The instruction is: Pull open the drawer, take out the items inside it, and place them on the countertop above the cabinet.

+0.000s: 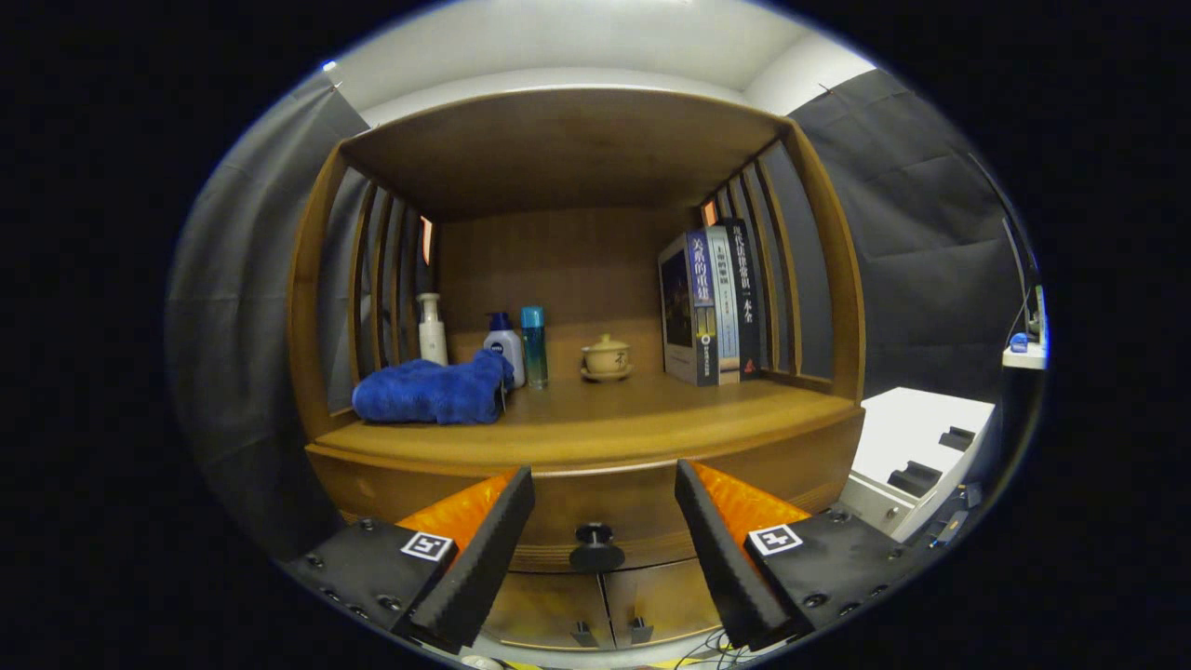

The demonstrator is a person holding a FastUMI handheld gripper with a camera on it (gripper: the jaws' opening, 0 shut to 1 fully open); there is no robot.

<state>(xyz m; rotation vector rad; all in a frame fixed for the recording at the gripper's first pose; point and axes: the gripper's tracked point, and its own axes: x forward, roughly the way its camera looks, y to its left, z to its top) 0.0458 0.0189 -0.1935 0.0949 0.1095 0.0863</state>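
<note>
Gripper (605, 521) released, drawer knob (595, 540) between fingers; countertop (595, 419): one towel (433, 391), three bottles (507, 349), three books (712, 307).

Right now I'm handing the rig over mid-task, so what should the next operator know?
Gripper: open, holding nothing, fingers either side of the drawer knob, not touching it.
Drawer: shut, contents hidden.
Countertop: already carries a blue towel, three bottles, a lidded cup and books.
Done: lined up on the knob.
Left: grip the knob, pull the drawer open, move the items up.
</note>
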